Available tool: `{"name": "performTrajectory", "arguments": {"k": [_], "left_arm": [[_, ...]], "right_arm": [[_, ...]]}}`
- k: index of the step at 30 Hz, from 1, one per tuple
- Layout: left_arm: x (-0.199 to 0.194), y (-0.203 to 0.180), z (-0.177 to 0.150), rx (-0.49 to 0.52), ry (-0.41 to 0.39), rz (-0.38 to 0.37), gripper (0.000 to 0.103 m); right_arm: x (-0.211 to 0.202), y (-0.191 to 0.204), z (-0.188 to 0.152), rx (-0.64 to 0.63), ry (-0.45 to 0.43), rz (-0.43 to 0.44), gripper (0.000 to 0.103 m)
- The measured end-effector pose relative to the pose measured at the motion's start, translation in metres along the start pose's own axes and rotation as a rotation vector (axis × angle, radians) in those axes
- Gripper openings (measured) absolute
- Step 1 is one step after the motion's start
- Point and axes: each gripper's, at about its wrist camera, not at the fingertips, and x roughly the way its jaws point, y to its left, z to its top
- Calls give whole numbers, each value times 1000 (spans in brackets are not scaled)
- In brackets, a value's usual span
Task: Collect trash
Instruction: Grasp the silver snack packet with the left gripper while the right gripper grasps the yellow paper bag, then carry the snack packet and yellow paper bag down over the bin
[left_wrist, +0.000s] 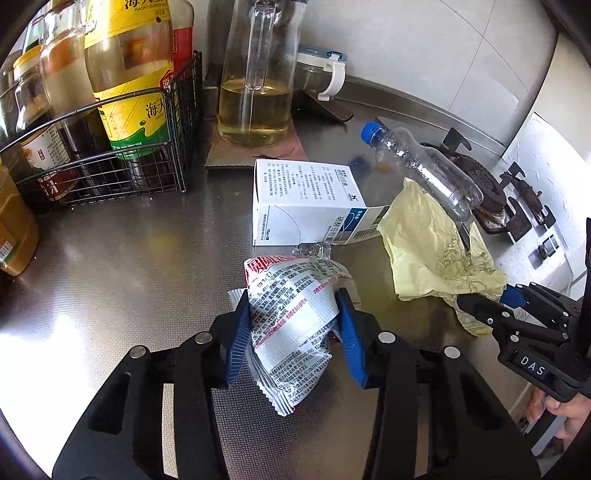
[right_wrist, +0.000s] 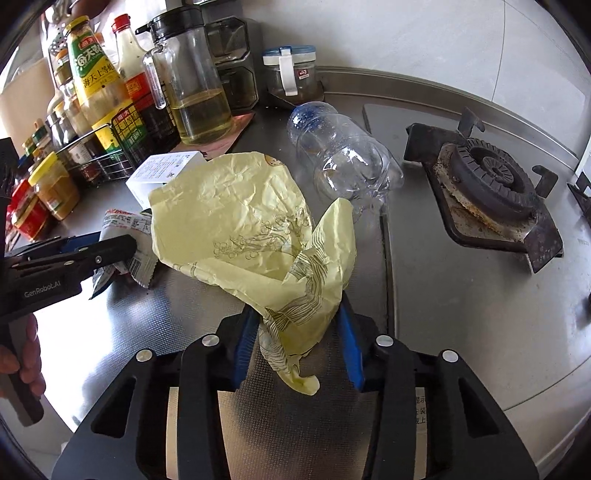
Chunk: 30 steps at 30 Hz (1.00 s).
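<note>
Trash lies scattered on a steel worktop (left_wrist: 122, 236) beside a gas burner (right_wrist: 491, 181). The left claw (left_wrist: 293, 332) is clenched on a crumpled silver snack wrapper (left_wrist: 295, 317) with red and black print: the wrapper stands between its two blue pads, which press into it from both sides, its lower end hanging free toward the camera. The right claw (right_wrist: 297, 339) is clenched on a crumpled pale yellow paper wrapper (right_wrist: 236, 221): the paper's narrow twisted end is pinched between the pads, while its wide part fans out ahead of the claw over the middle of the worktop. The two claws sit side by side, near each other, each held by a hand.

Just beyond the snack wrapper lies a white carton (left_wrist: 306, 206) on its side. An empty clear plastic bottle (left_wrist: 424, 170) with a blue cap lies beyond the yellow paper, next to the burner. Toward the back edge stand a glass oil jug (left_wrist: 255, 107) and a wire basket (left_wrist: 110, 147) of sauce bottles.
</note>
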Motion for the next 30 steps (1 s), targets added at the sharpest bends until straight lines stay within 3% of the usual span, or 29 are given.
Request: {"name": "performTrajectory", "arguments": {"k": [7,18,30], "left_arm": [[-18,-4,-11,16,-41,-19,18],[-97,-19,-39,1,-120,-60,16],[-171,-35,-130,2,-135,-126,16]], "right_arm": [[-18,2,-16,8,-9,65,28],[-91,12,-53,16,-74,119,27],[-153,30,-136,-28,-12,239,27]]}}
